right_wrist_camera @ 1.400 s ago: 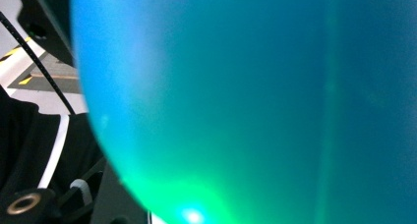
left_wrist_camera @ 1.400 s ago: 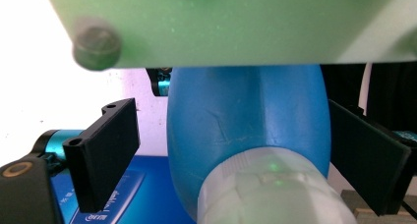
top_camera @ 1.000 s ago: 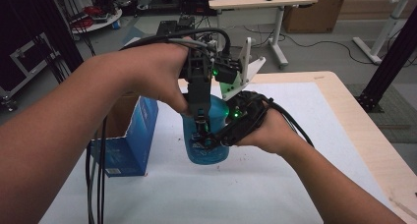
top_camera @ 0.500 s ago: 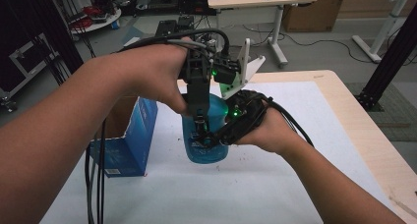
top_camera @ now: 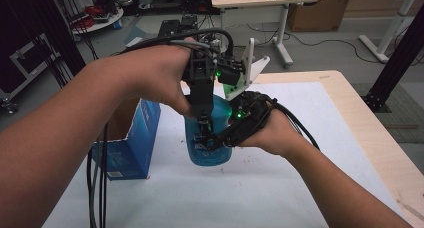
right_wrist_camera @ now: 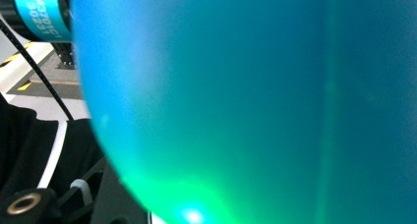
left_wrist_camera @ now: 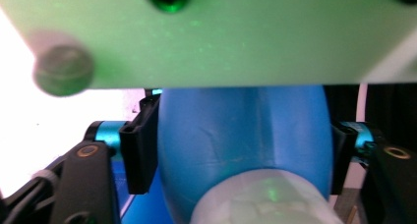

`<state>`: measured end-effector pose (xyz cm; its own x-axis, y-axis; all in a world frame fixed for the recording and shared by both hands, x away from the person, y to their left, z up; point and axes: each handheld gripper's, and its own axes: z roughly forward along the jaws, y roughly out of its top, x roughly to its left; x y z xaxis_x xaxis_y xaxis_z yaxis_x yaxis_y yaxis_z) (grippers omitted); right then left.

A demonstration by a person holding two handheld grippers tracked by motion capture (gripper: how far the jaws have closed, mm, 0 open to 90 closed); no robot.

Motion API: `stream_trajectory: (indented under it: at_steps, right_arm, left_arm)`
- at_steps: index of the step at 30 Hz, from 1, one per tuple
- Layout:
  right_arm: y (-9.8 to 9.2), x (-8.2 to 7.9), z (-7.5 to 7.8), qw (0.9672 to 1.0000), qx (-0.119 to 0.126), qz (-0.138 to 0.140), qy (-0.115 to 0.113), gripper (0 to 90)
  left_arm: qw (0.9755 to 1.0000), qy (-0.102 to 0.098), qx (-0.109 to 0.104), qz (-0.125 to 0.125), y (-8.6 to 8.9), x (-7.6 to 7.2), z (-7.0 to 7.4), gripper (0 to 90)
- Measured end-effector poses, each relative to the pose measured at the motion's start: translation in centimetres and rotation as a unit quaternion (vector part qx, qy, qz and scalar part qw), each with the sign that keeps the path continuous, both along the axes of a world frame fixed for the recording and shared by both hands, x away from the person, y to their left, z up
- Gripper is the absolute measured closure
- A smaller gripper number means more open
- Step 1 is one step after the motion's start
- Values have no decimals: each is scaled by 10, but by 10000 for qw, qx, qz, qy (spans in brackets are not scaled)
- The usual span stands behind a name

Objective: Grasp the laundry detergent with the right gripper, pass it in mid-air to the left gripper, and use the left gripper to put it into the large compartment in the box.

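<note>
A blue bottle (top_camera: 207, 138) stands upright on the white table (top_camera: 260, 188), just to the right of an open blue box (top_camera: 131, 138). Both claws are on it. The left gripper (top_camera: 202, 130) comes down from above the bottle; its jaws have just been closing, and in the left gripper view the black pads (left_wrist_camera: 140, 145) press on either side of the blue body (left_wrist_camera: 241, 130), just above a pale band (left_wrist_camera: 260, 199) lower on the bottle. The right gripper (top_camera: 227, 138) reaches in from the bottle's right side and stays clenched on its lower body, with the blue wall (right_wrist_camera: 246, 101) right up against its camera.

The bottle looks like smooth, glossy plastic, probably partly filled with liquid, so it is likely fairly heavy and bottom-weighted, and the rounded surface could slip between hard pads. The wall probably gives a little under a squeeze, so a hard pinch could dent it rather than secure it. The best hold seems to be across the narrower upper body, where the left pads now sit, with the right claw steadying the wider base. Tilting it quickly risks the contents shifting and the bottle twisting in the grip.
</note>
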<state>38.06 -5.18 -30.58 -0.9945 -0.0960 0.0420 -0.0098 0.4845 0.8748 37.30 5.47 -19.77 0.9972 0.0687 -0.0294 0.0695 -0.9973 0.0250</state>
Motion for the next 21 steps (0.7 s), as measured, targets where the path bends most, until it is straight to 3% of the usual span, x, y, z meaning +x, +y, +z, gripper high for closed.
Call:
stream_trajectory:
  at_steps: [9,17,19,21]
  right_arm:
    - [1,1,-2,10000,15,1,27,465]
    - [1,1,0,9999,112,-47,11,454]
    - [0,1,1,9998,160,-83,-5,429]
    - [-3,2,2,9996,222,-151,45,351]
  left_arm:
    - [10000,44,34,14,1,1,-1,380]
    - [9999,43,-116,29,4,1,3,382]
    - [10000,40,-66,32,4,2,5,382]
    - [10000,45,-53,55,6,4,4,382]
